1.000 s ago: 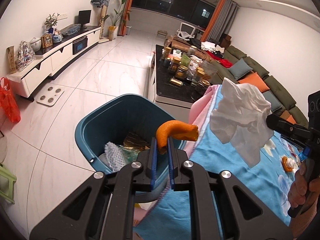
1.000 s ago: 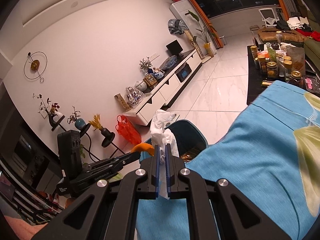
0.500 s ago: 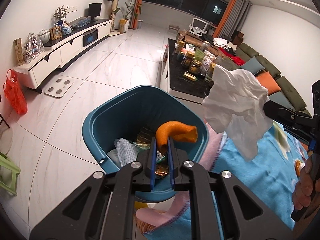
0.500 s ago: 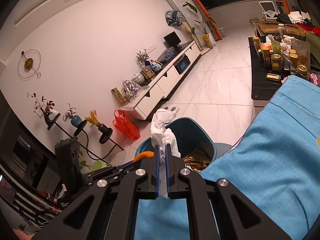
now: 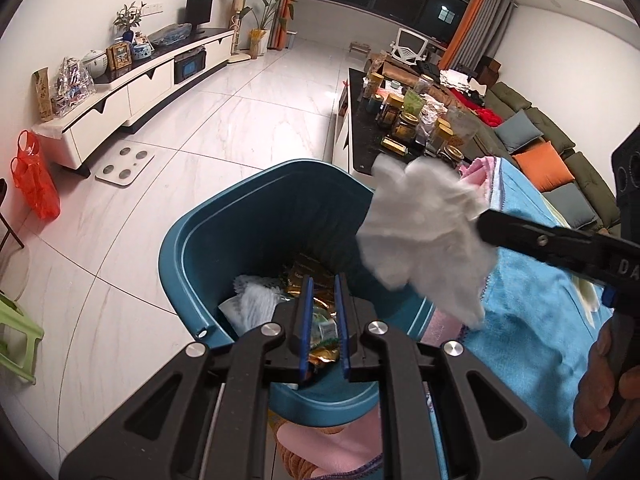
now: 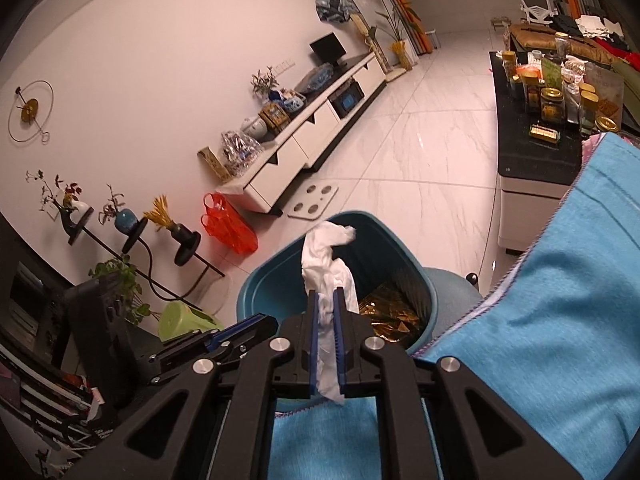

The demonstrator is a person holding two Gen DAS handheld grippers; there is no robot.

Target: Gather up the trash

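Note:
A teal trash bin (image 5: pixel 224 232) stands on the floor beside the blue cloth-covered table; it holds gold wrappers (image 5: pixel 316 276) and a white net (image 5: pixel 256 300). My left gripper (image 5: pixel 322 280) is open and empty right above the bin's inside. My right gripper (image 6: pixel 326 292) is shut on a crumpled white tissue (image 6: pixel 326 260) and holds it over the bin's rim (image 6: pixel 280 256). The tissue (image 5: pixel 424 232) also shows in the left wrist view, hanging over the bin's right side. The orange peel is not in view.
The blue cloth (image 6: pixel 540 320) with a pink edge covers the table at the right. A black coffee table (image 5: pixel 376 136) with several jars stands beyond the bin. A red bag (image 5: pixel 34 184), a white scale (image 5: pixel 126 160) and a green stool (image 5: pixel 16 336) are on the floor at left.
My left gripper has opened and the orange peel is gone from it. Both grippers have moved closer over the bin; the tissue is still held.

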